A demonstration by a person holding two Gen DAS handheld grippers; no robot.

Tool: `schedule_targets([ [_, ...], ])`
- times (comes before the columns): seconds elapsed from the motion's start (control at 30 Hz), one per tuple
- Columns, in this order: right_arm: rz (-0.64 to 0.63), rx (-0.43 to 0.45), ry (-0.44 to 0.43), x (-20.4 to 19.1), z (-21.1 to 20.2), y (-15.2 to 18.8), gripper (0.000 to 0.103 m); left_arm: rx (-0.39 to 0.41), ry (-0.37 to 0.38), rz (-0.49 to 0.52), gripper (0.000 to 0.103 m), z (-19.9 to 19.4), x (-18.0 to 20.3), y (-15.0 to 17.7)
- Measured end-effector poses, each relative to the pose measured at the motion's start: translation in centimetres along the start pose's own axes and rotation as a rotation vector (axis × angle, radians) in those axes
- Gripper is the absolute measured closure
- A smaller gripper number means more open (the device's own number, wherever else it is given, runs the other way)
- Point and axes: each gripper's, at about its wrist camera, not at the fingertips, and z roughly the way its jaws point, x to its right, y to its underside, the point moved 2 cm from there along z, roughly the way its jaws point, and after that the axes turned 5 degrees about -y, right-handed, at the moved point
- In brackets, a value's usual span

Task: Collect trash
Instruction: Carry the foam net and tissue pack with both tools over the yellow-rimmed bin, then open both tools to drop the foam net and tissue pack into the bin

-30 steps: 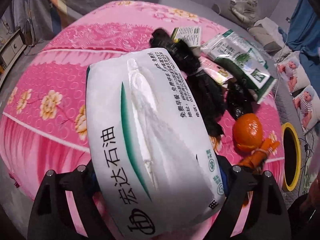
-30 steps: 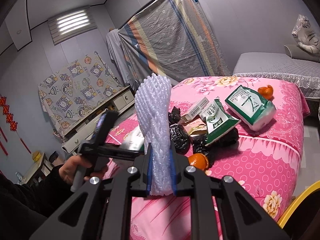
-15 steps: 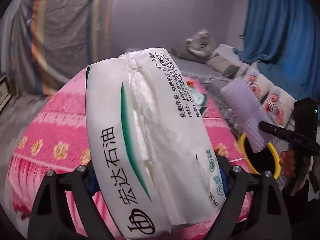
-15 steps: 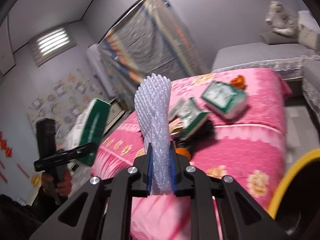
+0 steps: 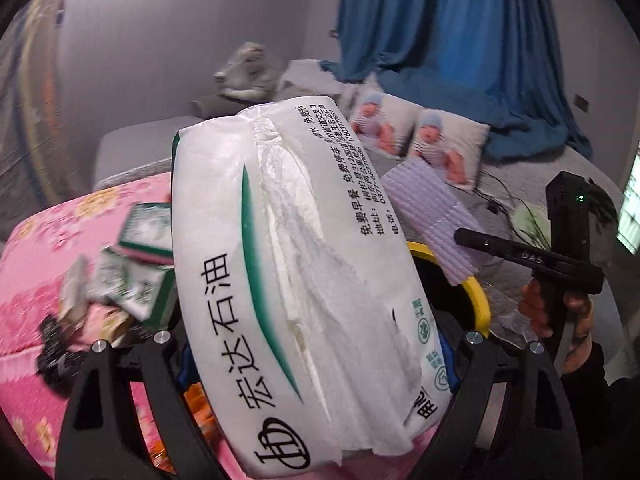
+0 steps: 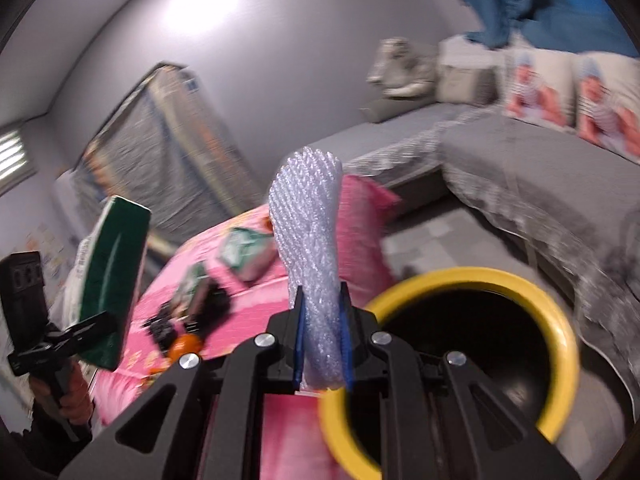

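Note:
My left gripper (image 5: 316, 360) is shut on a white tissue pack (image 5: 296, 280) with green print, held in the air; the pack also shows in the right wrist view (image 6: 108, 288). My right gripper (image 6: 322, 340) is shut on a white foam net sleeve (image 6: 312, 248), which stands up between the pads. The sleeve also shows in the left wrist view (image 5: 432, 224), held over the yellow-rimmed bin (image 5: 478, 304). In the right wrist view the bin (image 6: 560, 320) opens just right of my right gripper. More wrappers (image 6: 244, 252), black bags and an orange (image 6: 184, 346) lie on the pink bed.
The pink bed (image 6: 248, 316) is at the left in both views. A grey sofa (image 6: 520, 168) with baby-print cushions (image 5: 440, 148) runs behind the bin. Blue curtains (image 5: 460, 40) hang at the back. The person's hand holds the right gripper's handle (image 5: 560, 280).
Both grippers have swung right, away from the bed and toward the yellow bin, each still holding its item. The bin's opening has come into full view beside my right gripper.

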Motion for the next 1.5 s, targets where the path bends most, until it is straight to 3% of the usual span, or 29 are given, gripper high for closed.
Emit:
schedule_targets([
  [0.3, 0.143, -0.024, 0.134, 7.1, -1.1, 2.7, 0.089, -0.095, 0.146, 0.073, 0.021, 10.4, 6.8, -0.5],
  [0.77, 0.279, -0.072, 0.208, 11.7, -0.2, 4.8, 0.089, -0.210, 0.235, 0.066, 0.020, 17.7, 11.1, 1.3],
  [0.83, 0.284, -0.058, 0.214, 11.8, -0.5, 4.6, 0.079, -0.205, 0.238, 0.056, 0.017, 17.9, 11.2, 1.2],
  [0.9, 0.291, -0.043, 0.227, 12.1, -0.9, 4.4, 0.055, -0.197, 0.247, 0.047, 0.014, 17.7, 11.0, 1.1],
  [0.93, 0.300, -0.030, 0.241, 12.3, -1.2, 4.4, 0.052, -0.188, 0.244, 0.042, 0.011, 17.4, 10.7, 1.0],
  [1.07, 0.326, -0.007, 0.281, 13.2, -2.1, 4.1, 0.052, -0.174, 0.229, 0.024, 0.009, 16.4, 9.3, 1.2],
  [1.2, 0.331, 0.000, 0.254, 12.7, -2.4, 3.9, 0.052, -0.145, 0.232, 0.035, 0.009, 14.7, 8.6, 1.2],
  [1.37, 0.273, -0.013, 0.198, 9.9, -1.6, 3.4, 0.052, -0.070, 0.214, 0.122, 0.009, 9.5, 6.5, 1.9],
  [1.5, 0.207, -0.043, 0.132, 6.7, 0.1, 3.0, 0.052, -0.045, 0.177, 0.141, 0.008, 4.4, 2.0, 3.6],
])
